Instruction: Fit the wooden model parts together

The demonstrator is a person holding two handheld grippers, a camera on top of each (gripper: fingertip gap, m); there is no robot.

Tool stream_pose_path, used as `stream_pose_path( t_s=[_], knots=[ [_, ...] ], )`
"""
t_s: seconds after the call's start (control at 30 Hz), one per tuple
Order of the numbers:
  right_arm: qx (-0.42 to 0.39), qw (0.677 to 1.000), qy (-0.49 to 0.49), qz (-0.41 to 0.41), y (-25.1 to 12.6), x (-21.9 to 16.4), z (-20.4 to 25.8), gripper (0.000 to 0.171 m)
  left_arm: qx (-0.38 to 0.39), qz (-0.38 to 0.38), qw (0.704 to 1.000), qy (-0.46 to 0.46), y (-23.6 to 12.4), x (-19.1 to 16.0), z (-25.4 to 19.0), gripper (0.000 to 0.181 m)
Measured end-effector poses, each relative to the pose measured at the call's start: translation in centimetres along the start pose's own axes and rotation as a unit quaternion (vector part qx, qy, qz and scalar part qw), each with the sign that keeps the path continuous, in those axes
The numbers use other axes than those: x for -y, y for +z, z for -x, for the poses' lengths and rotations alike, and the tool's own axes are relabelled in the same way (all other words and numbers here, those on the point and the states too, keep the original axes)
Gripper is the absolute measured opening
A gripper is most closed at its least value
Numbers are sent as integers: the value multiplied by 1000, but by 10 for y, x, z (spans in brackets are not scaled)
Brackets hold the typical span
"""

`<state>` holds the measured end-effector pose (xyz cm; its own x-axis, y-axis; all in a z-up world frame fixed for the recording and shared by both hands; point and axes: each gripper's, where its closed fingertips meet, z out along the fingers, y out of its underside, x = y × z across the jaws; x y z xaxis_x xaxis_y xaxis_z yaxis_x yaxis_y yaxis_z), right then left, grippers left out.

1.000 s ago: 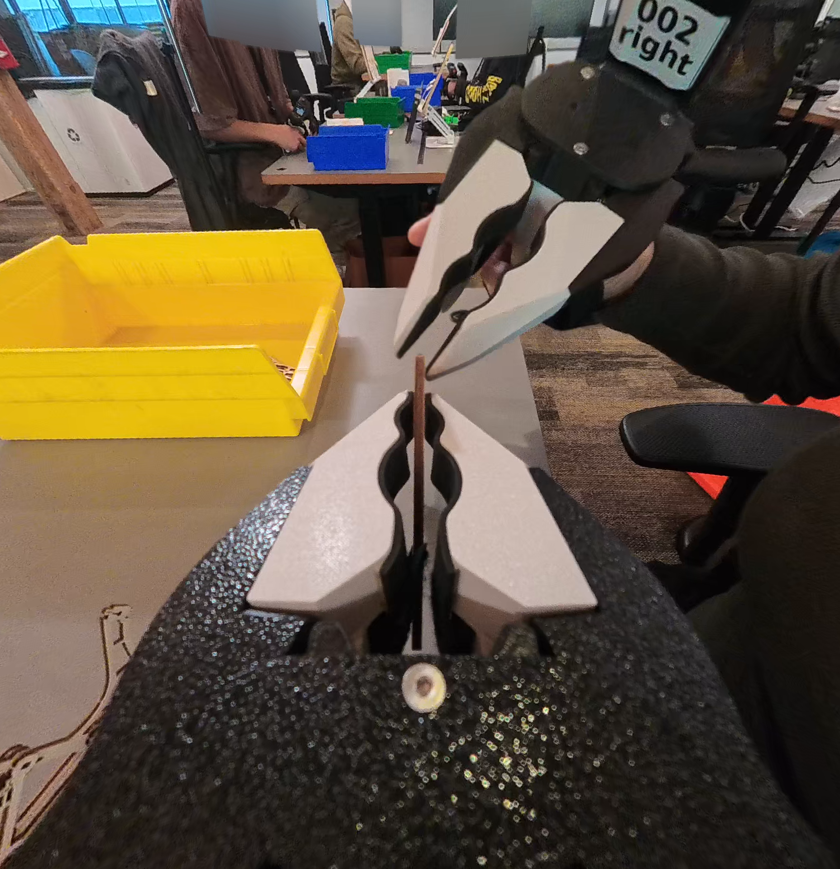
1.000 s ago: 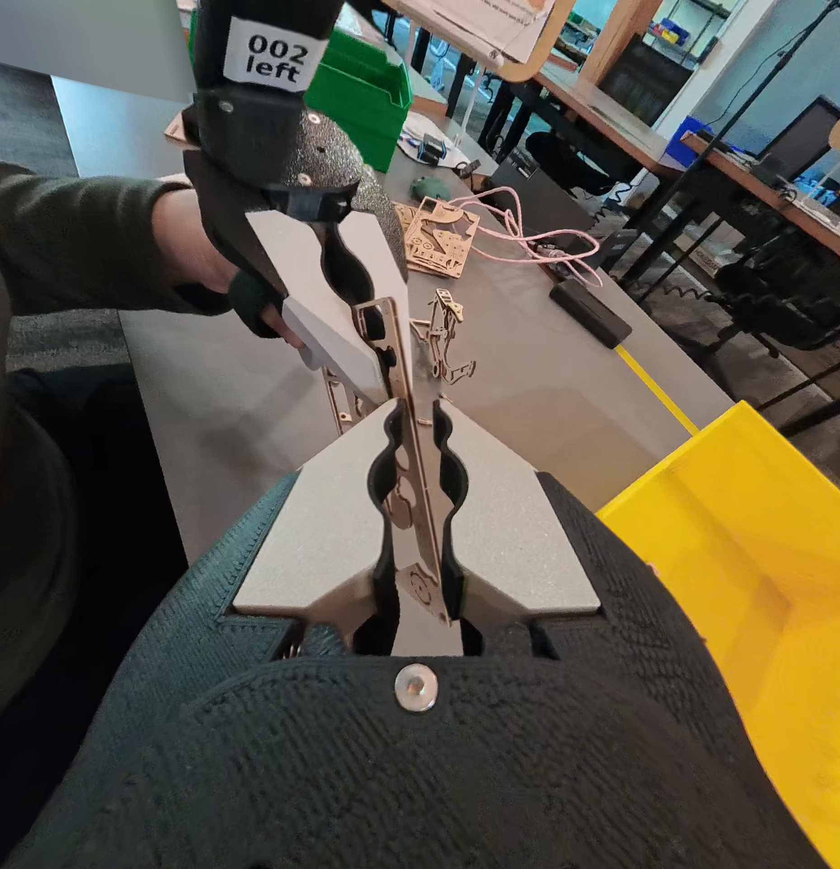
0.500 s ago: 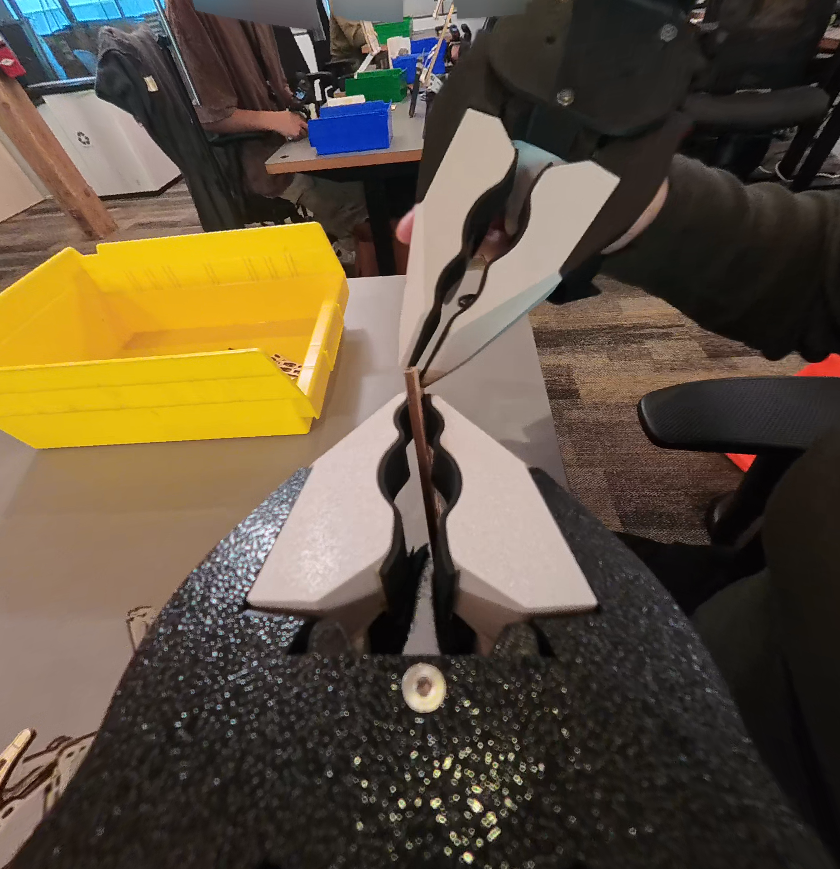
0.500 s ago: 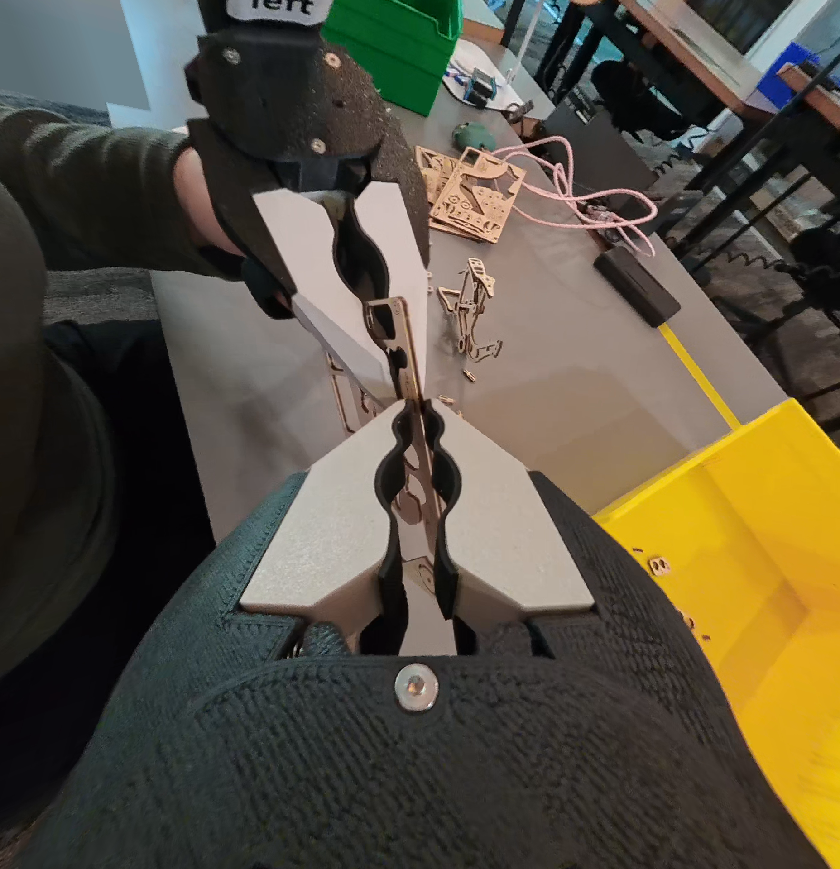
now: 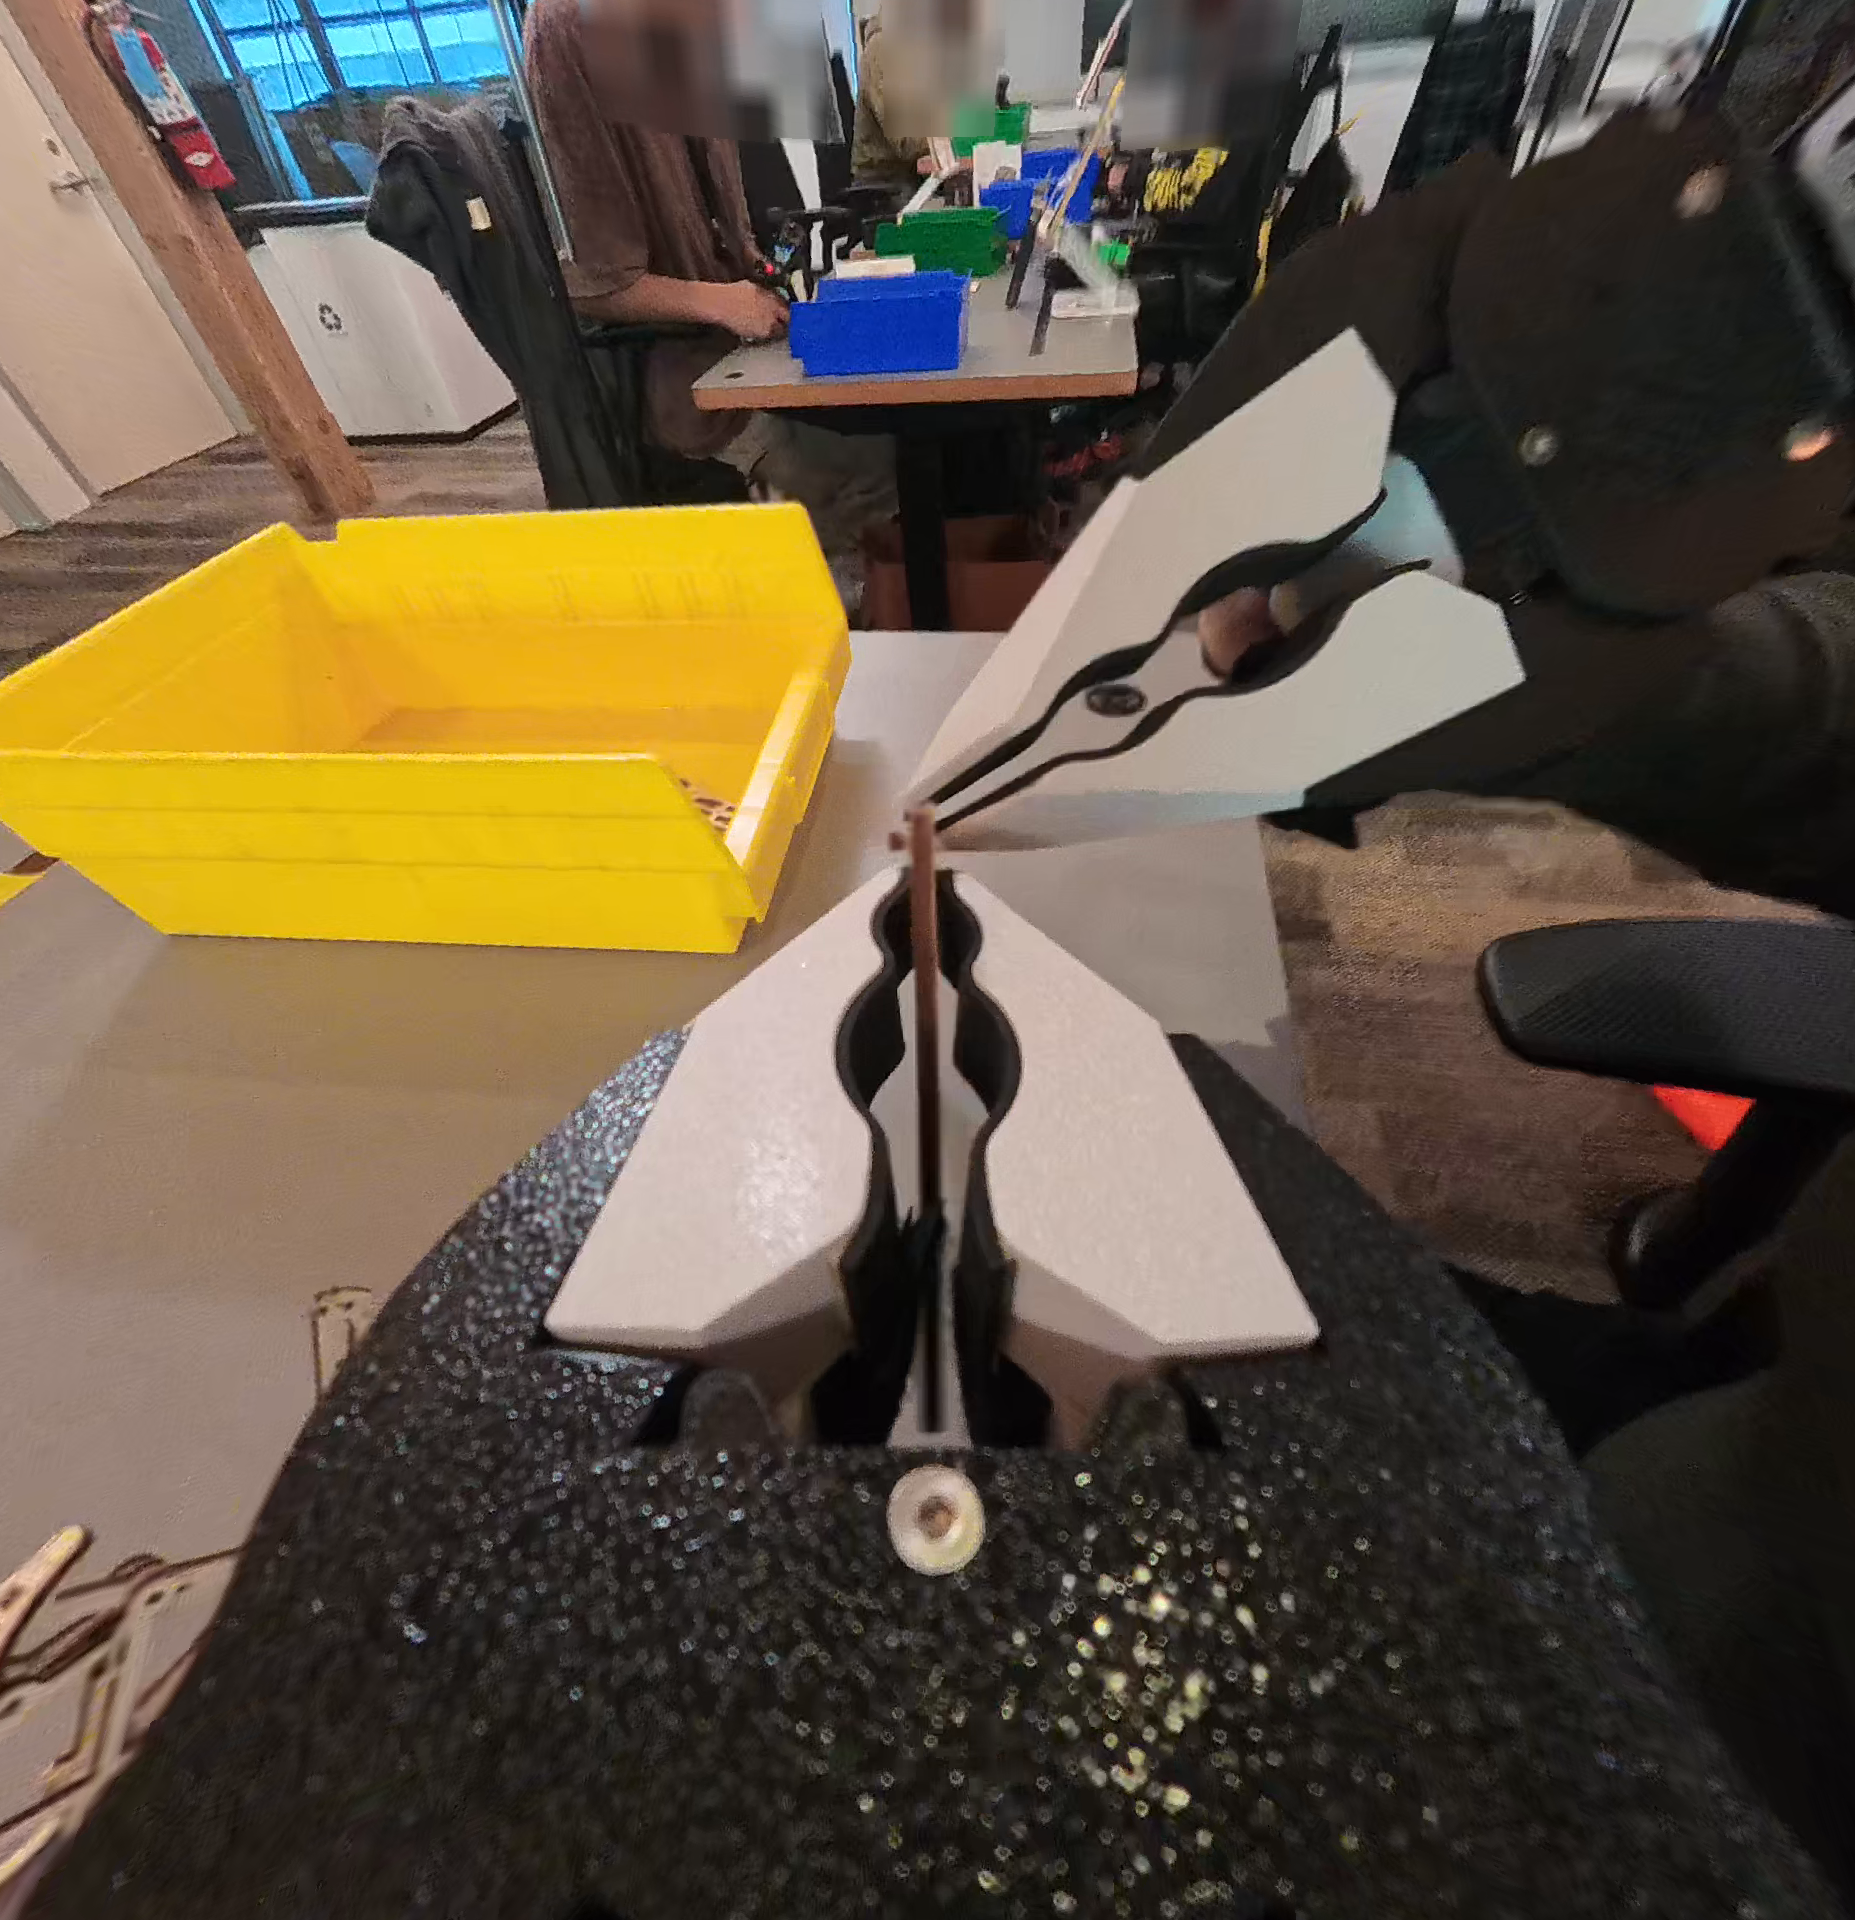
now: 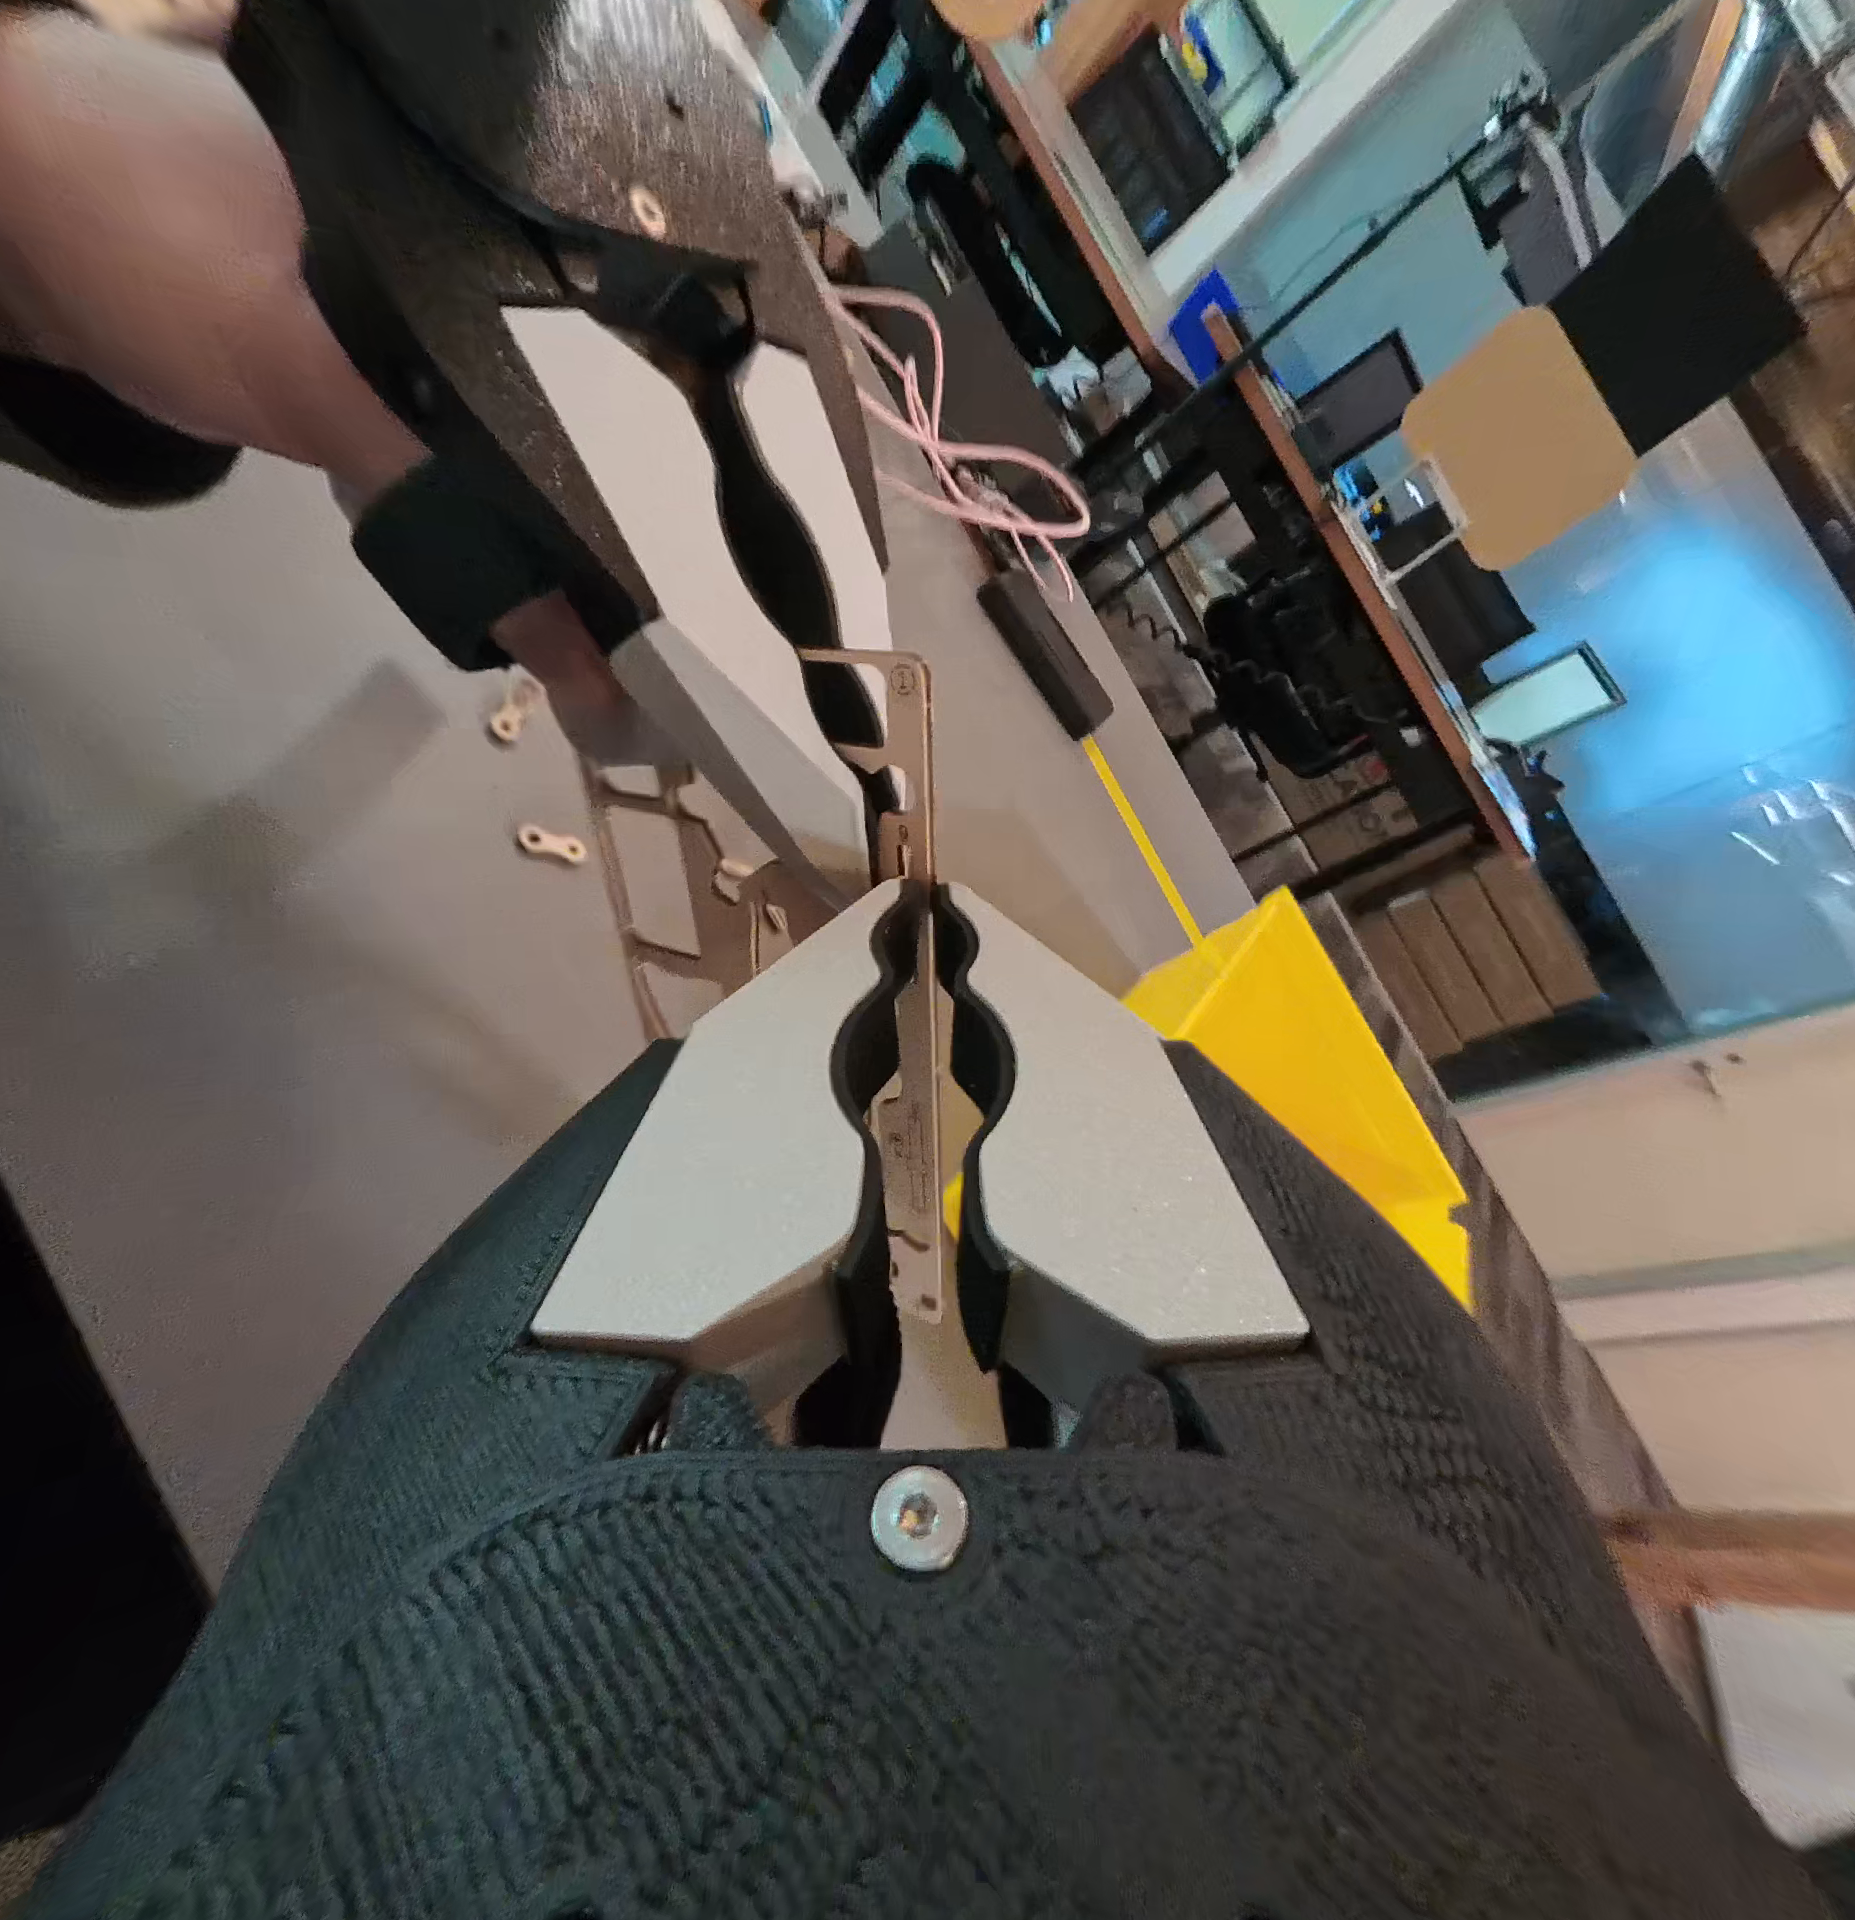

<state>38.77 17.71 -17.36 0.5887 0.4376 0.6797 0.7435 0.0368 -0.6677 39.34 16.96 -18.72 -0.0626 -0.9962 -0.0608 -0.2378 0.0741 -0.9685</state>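
Held in the air over the table [image 5: 227,1091], edge-on strip [image 5: 924,1039] in the closed left gripper [image 5: 924,894] meets the flat part [image 6: 921,1091] clamped by the right gripper [image 6: 921,899]: mating seems underway, next needing careful alignment, then a push.

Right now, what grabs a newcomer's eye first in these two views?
The two tongs meeting tip to tip above the grey table: the left tongs clamp a thin wooden strip seen edge-on, and the right tongs clamp a flat perforated wooden part. Next, the bright yellow bin on the table, left of the tongs in the left wrist view. Loose wooden cut-outs lie on the table beyond the tongs in the right wrist view.
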Motion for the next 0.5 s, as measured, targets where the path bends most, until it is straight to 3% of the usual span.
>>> stream_pose_path(
  t_s=[0.23, 0.5],
  knots=[
    [103, 987, 118, -28, 2, -9, 3, 12, 10, -10, 1000, -17, -11, -1, 10, 0],
    [143, 977, 151, -46, 0, -6, 8, 13, -7, -12, 1000, -17, -12, -3, 4, 1]
  ],
)
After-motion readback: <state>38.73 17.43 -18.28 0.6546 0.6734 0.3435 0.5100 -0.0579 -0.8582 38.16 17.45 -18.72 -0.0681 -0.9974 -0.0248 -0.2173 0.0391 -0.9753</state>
